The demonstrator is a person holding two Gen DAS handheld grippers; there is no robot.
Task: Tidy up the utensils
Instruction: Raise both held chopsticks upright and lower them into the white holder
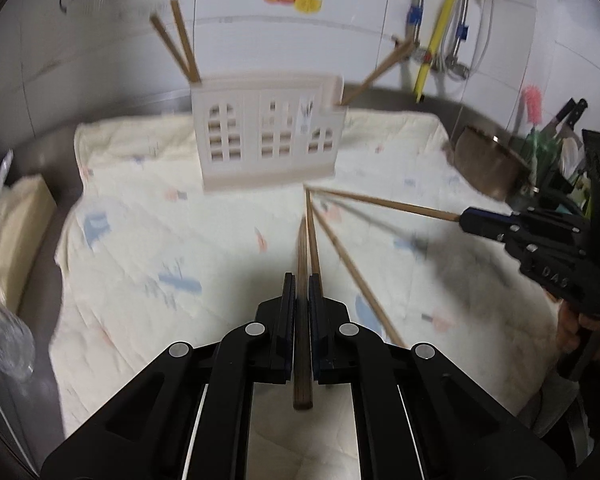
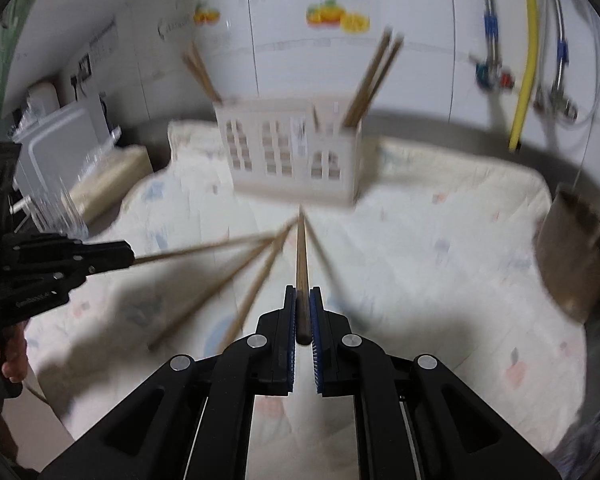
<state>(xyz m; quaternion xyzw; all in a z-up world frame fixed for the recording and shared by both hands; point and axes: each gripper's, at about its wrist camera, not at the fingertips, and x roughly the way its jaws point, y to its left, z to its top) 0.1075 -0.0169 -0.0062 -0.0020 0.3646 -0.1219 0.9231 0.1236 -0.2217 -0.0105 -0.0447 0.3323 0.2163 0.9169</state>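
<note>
A cream utensil holder [image 1: 266,140] with window cut-outs stands on the quilted cloth [image 1: 148,240]; it also shows in the right wrist view [image 2: 294,152]. Chopsticks stick out of its left [image 1: 178,42] and right [image 1: 380,70] compartments. My left gripper [image 1: 302,280] is shut on a wooden chopstick [image 1: 302,308] that points toward the holder. My right gripper [image 2: 303,292] is shut on another chopstick [image 2: 301,256]. It shows at the right of the left wrist view [image 1: 466,216]. Two loose chopsticks [image 1: 348,264] lie on the cloth.
A metal pot [image 1: 490,160] sits at the right edge of the cloth, with knives [image 1: 568,114] and a pink brush [image 1: 532,104] behind it. A clear plastic item [image 1: 0,320] and a folded cloth [image 1: 16,224] lie at the left. A tiled wall stands behind.
</note>
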